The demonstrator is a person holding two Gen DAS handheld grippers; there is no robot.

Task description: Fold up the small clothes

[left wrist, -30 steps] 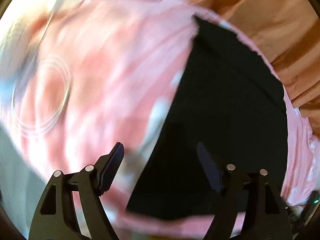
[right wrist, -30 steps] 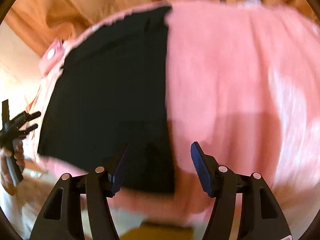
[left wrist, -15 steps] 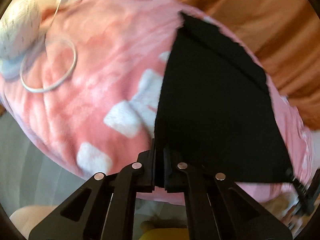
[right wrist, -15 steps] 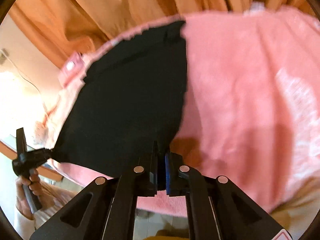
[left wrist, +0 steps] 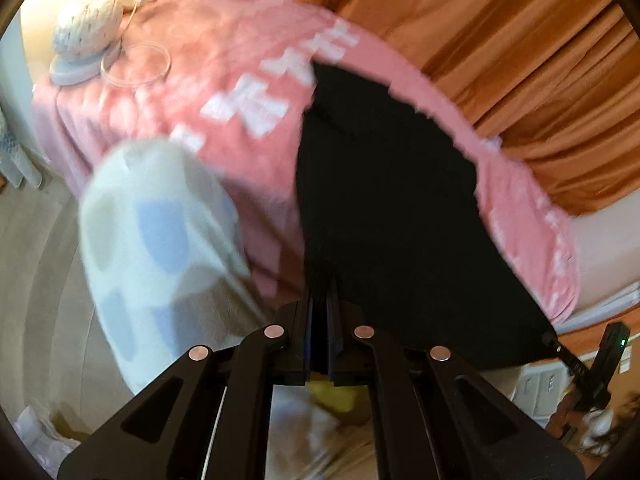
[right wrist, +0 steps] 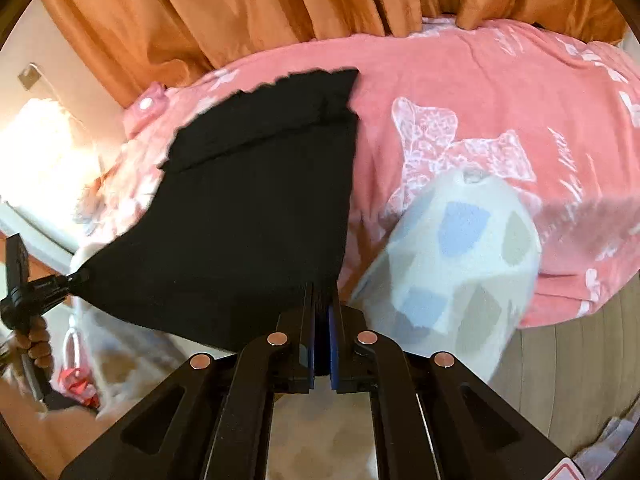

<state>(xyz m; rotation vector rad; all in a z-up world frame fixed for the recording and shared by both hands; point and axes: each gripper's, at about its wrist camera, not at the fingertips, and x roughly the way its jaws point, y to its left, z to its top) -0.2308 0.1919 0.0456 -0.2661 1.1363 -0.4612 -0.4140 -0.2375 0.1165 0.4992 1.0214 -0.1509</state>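
A black garment (left wrist: 384, 200) lies on a bed under a pink blanket (left wrist: 224, 64), its near edge lifted off the bed. My left gripper (left wrist: 320, 300) is shut on its near left corner. My right gripper (right wrist: 322, 300) is shut on its near right corner; the garment (right wrist: 248, 208) is stretched between the two. Each gripper shows at the far corner in the other's view: the right gripper (left wrist: 560, 350) and the left gripper (right wrist: 60, 280). The garment's far end has a folded band resting on the blanket (right wrist: 460, 80).
A pale patterned cloth (left wrist: 160, 240) hangs over the bed's near edge; it also shows in the right wrist view (right wrist: 460, 260). Orange curtains (right wrist: 280, 8) hang behind the bed. A round pale object (left wrist: 86, 26) and a clear ring (left wrist: 136, 66) sit at the bed's far left.
Both grippers closed on the garment's near corners, then pulled back and up from the bed. The near edge lifted and stretched, and the pale patterned cloth came into view.
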